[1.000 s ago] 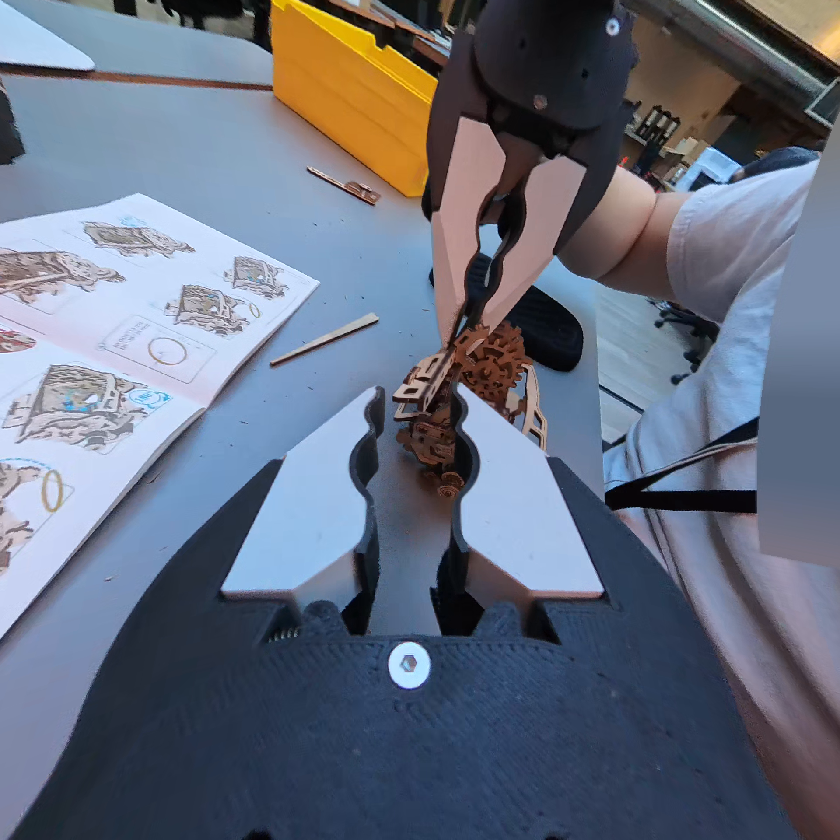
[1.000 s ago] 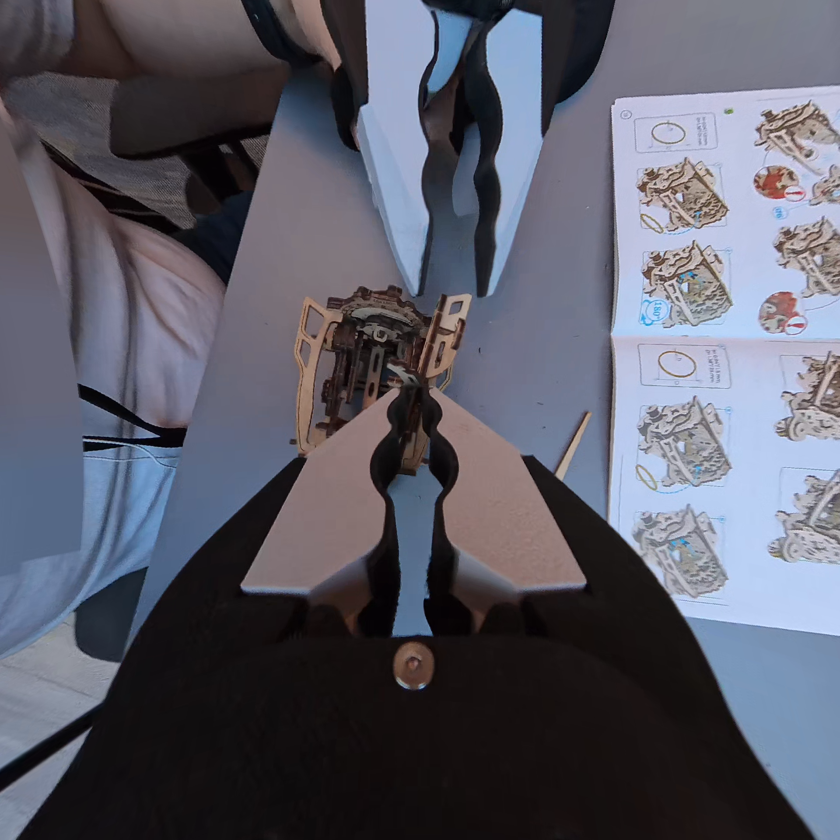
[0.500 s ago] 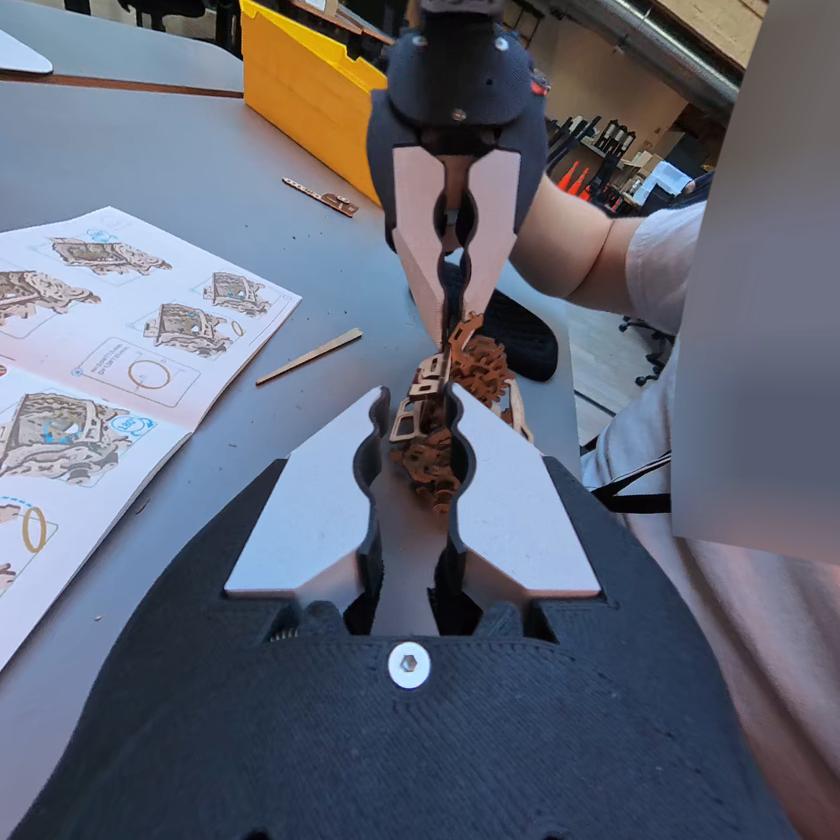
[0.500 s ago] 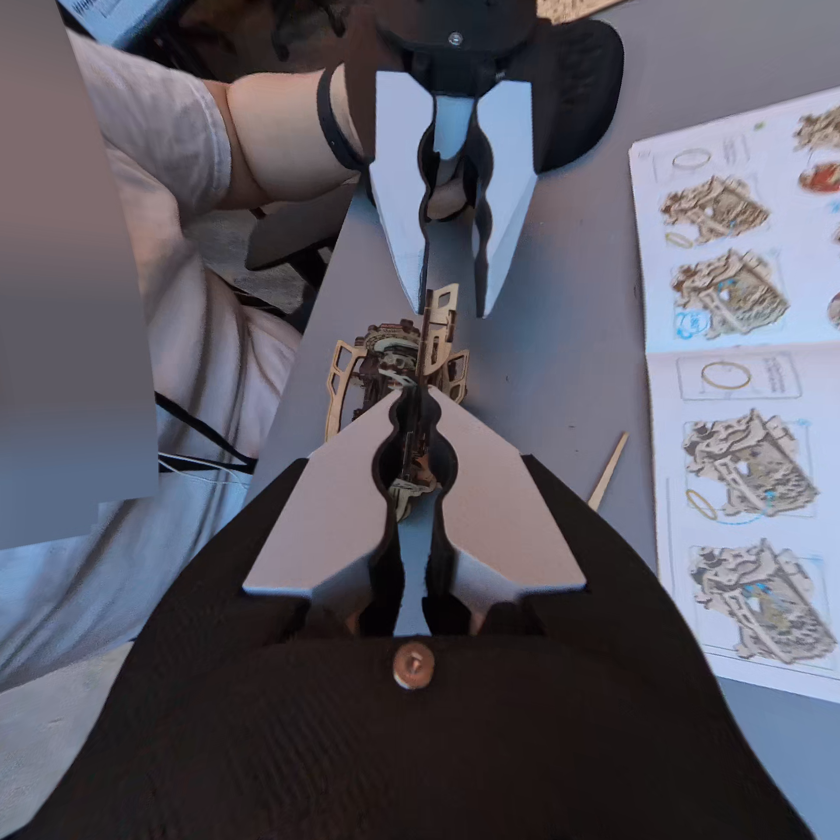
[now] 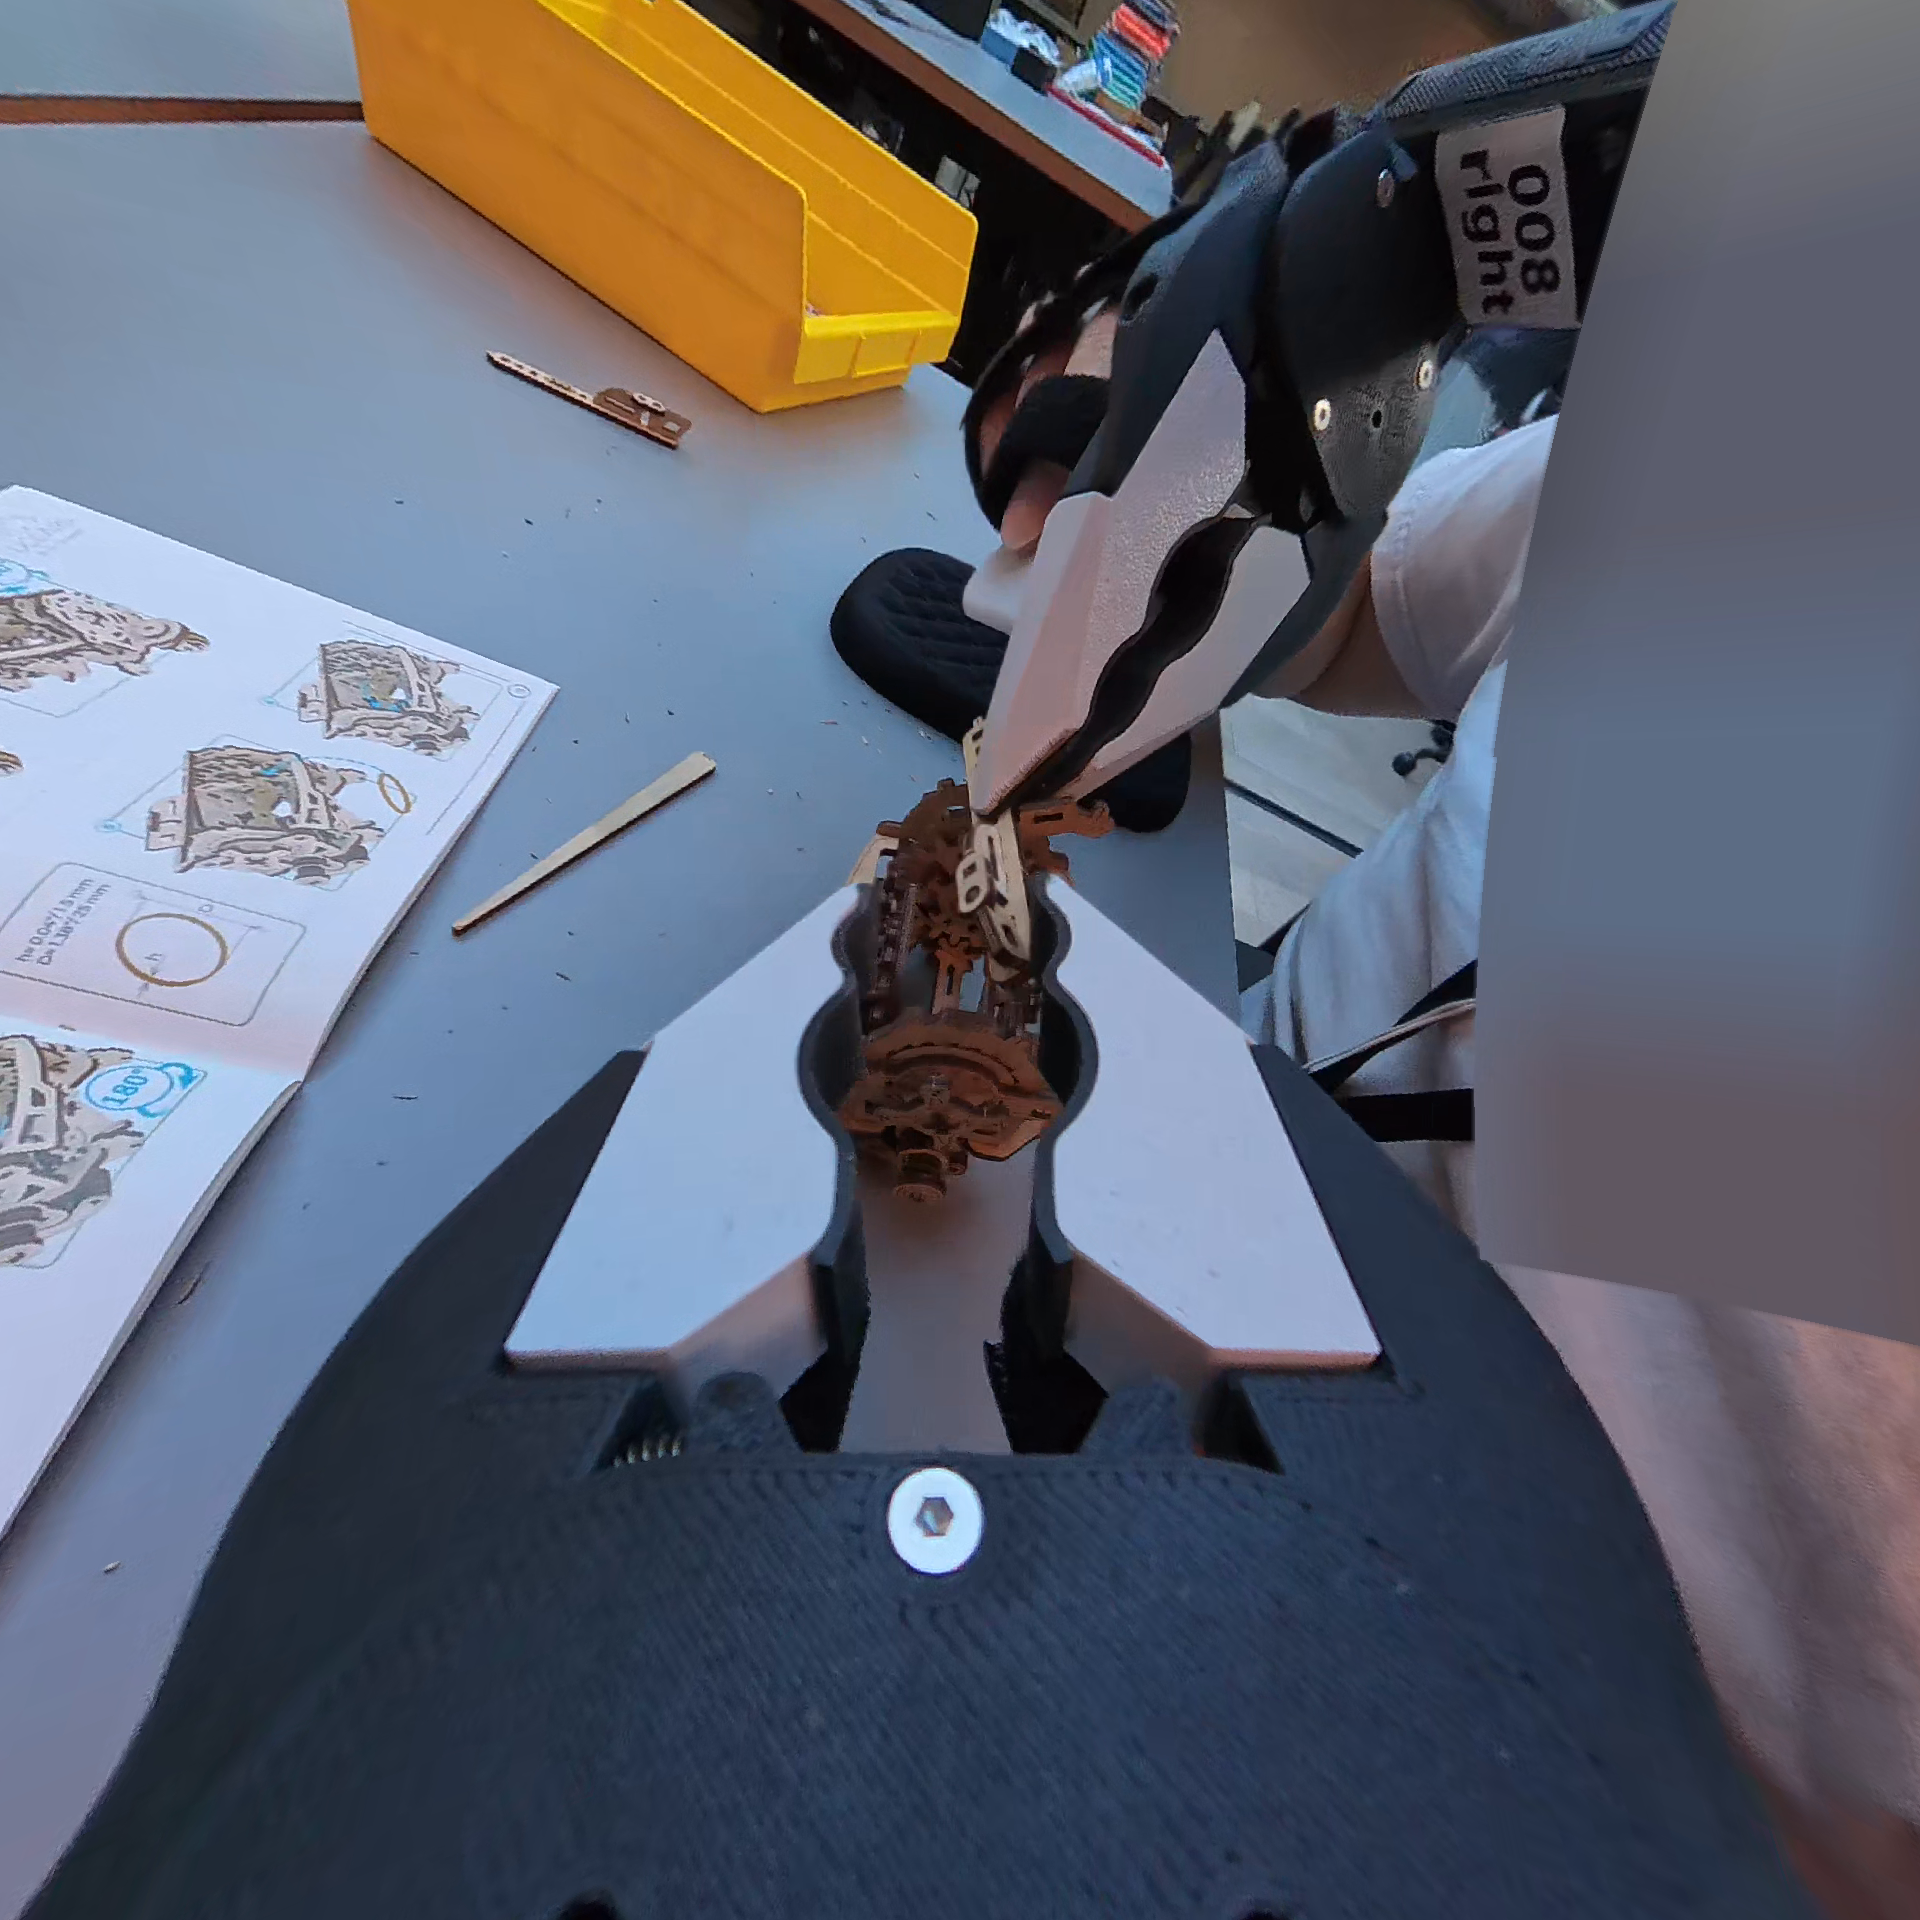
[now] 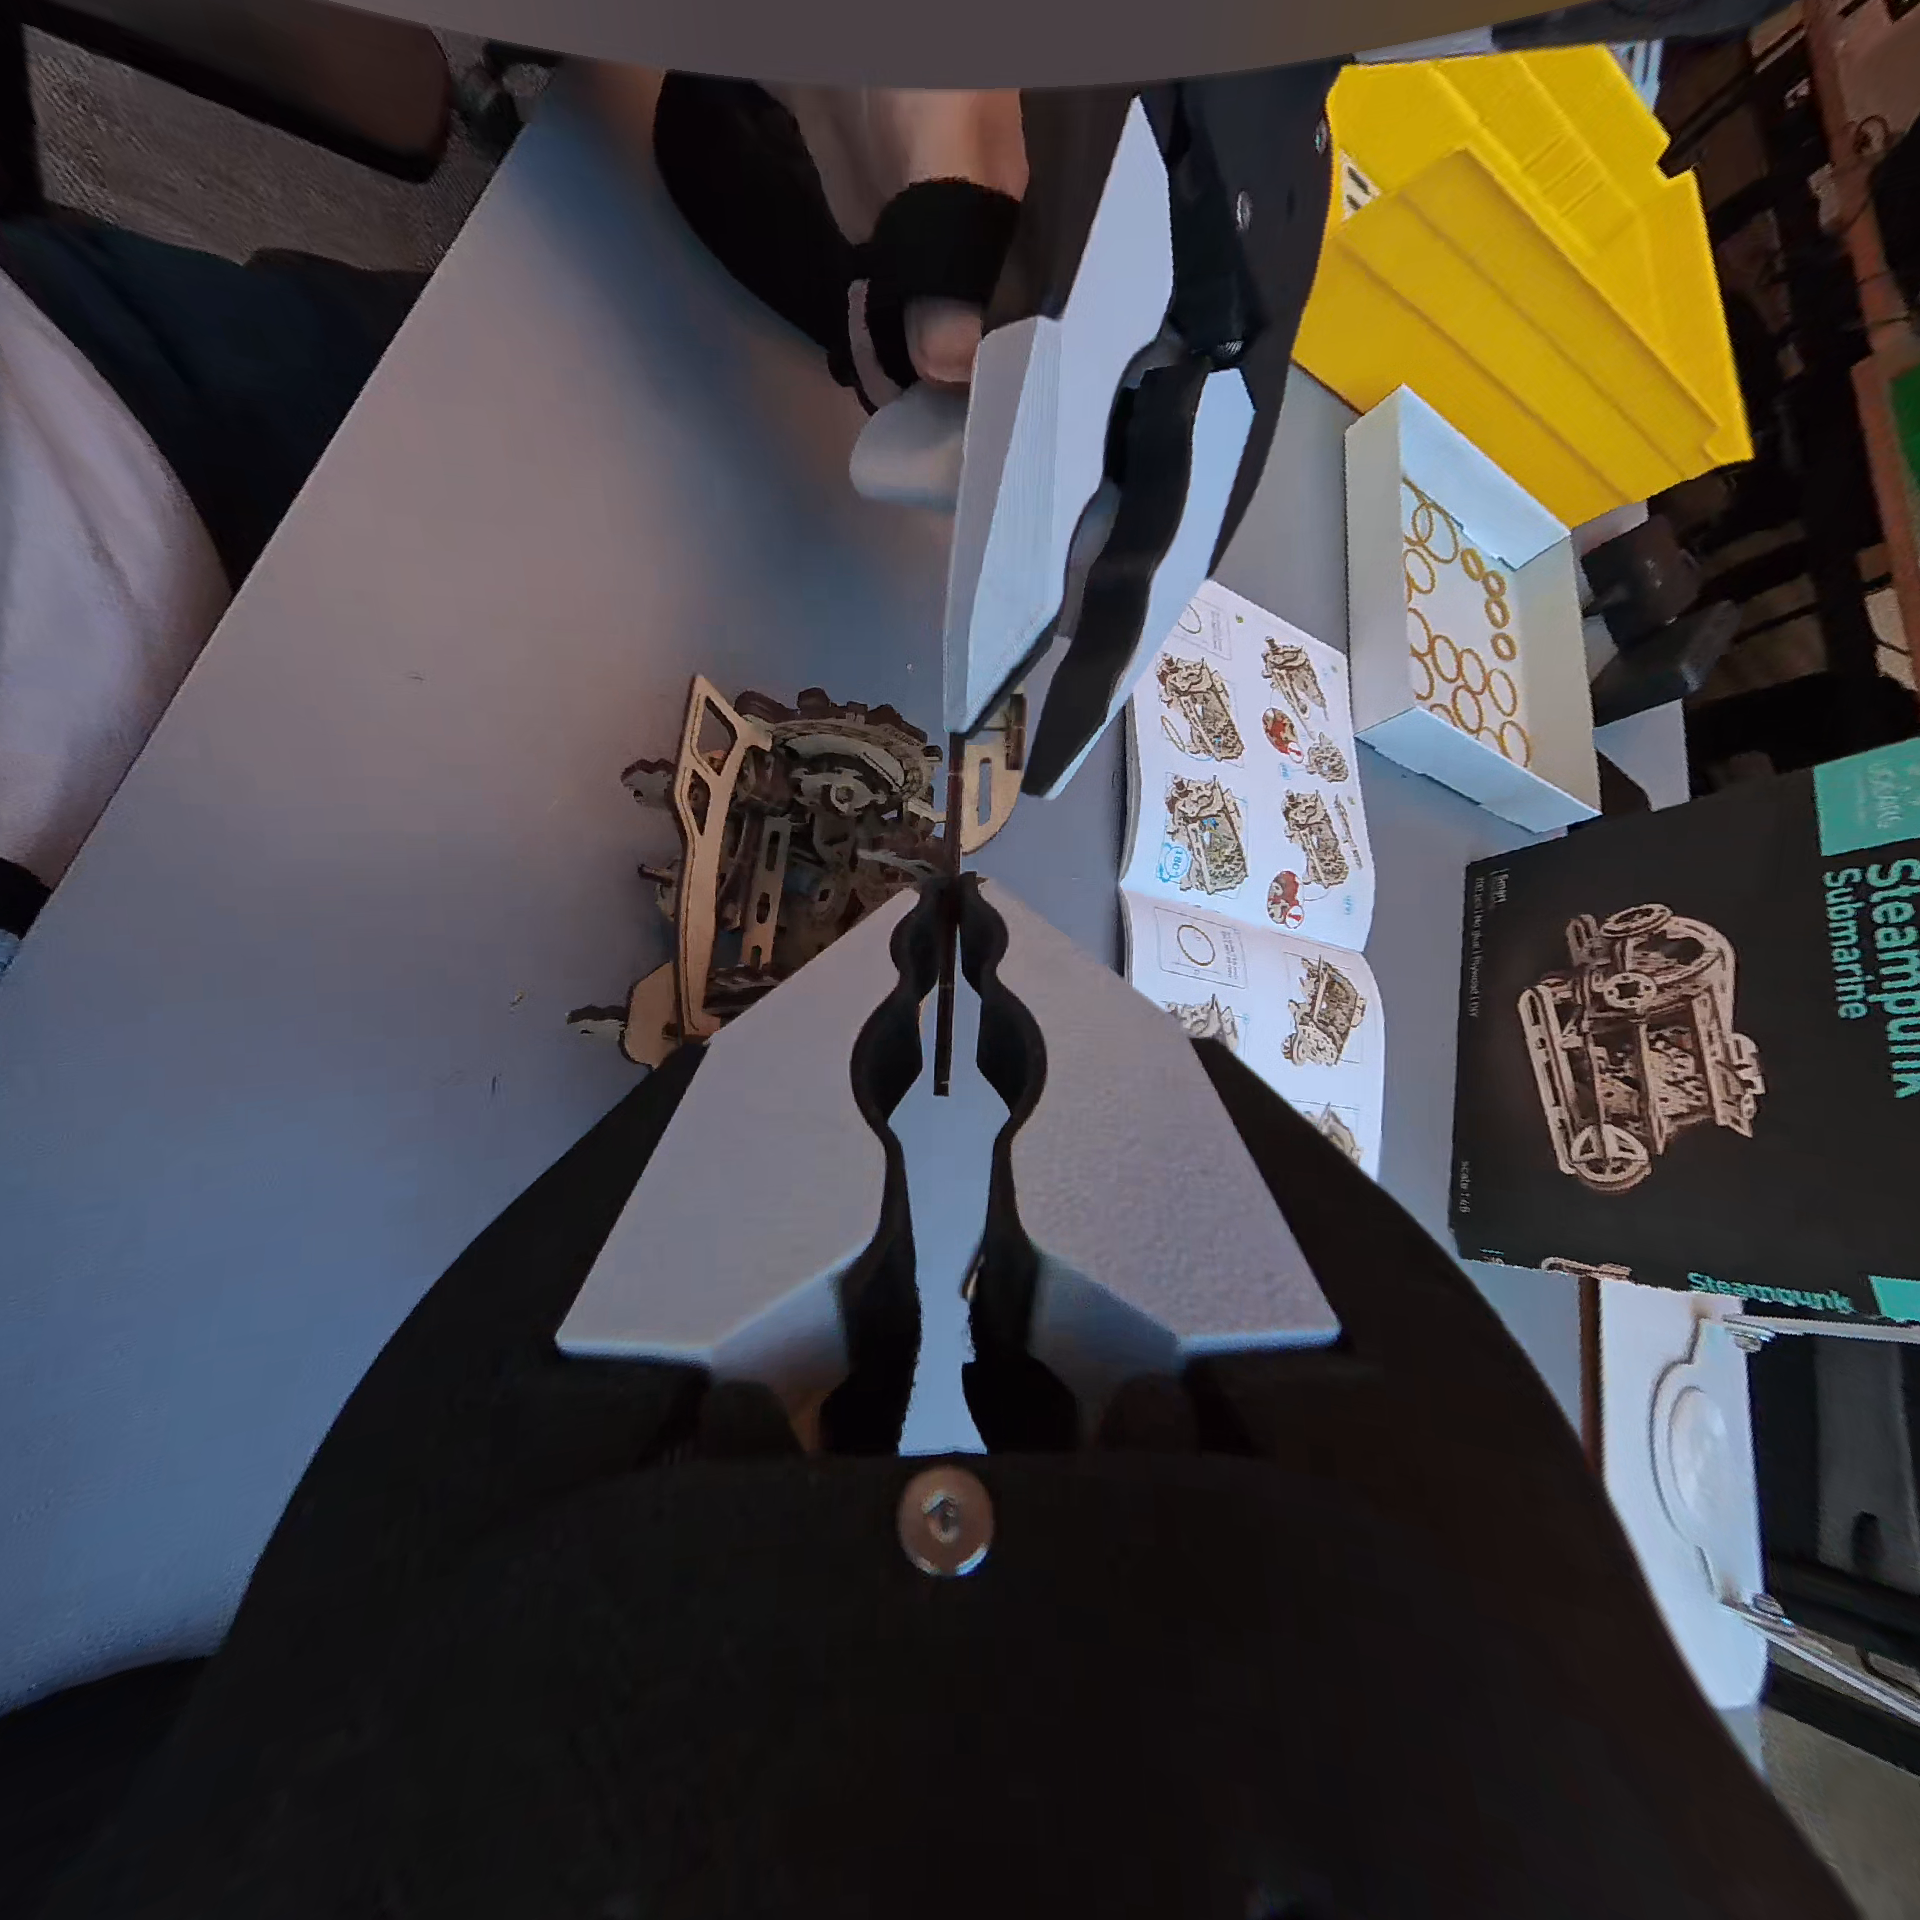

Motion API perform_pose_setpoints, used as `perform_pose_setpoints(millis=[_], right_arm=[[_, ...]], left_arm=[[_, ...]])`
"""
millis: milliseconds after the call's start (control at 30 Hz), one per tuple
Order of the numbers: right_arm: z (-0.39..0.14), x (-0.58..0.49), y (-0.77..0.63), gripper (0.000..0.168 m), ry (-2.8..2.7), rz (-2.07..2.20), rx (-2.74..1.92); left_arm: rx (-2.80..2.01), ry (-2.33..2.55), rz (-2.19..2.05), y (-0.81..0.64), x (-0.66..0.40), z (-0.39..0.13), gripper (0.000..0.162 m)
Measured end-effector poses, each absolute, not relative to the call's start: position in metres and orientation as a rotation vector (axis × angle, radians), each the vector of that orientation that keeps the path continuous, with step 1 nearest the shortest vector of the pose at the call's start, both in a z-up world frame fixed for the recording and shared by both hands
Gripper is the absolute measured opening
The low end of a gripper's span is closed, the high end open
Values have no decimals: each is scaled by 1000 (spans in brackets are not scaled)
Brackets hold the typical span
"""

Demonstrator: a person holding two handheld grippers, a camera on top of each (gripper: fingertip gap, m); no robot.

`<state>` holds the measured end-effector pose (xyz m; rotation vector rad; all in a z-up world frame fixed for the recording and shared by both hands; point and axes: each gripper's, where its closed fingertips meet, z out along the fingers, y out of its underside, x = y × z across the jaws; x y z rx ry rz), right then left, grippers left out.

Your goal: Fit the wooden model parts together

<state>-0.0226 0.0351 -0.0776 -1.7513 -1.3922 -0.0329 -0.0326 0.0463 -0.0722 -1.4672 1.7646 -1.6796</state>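
Note:
A brown wooden gear model point(image 6: 800, 831) lies on the grey table point(image 6: 416, 727); in the left wrist view the model point(image 5: 940, 1081) shows through the gap between my fingers. My right gripper point(image 6: 951, 888) is shut on a thin flat wooden part point(image 6: 943, 1018), seen edge-on, and holds it against the model's right side. In the left wrist view the right gripper point(image 5: 1013, 800) slants in from the right with the pale part point(image 5: 987, 883) at its tips. My left gripper point(image 5: 948, 904) is partly open, astride the model. In the right wrist view the left gripper point(image 6: 1008, 753) has its tips at that same side.
An open instruction booklet point(image 5: 208, 831) lies to the left, with a wooden stick point(image 5: 582, 842) and a small wooden strip point(image 5: 592, 400) nearby. A yellow bin point(image 5: 665, 177) stands at the back. A white box of rings point(image 6: 1465, 603) and a black kit box point(image 6: 1683, 1018) lie beyond. A person's torso is at the table edge.
The right gripper has swung from upright to slanting in from the right and brought its flat part down onto the model's side. The left gripper has moved forward over the model.

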Motion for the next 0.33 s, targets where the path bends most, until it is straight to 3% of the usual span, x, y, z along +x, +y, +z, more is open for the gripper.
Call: perform_pose_setpoints(millis=[167,333], right_arm=[[-82,-23,37,2,-1383,-199,-1698],[-85,-21,37,2,-1345,-248,-1745]], left_arm=[[-1493,1835,-1736,41,-36,-75,9],[-1449,1905,-1715,41,-36,-78,8]])
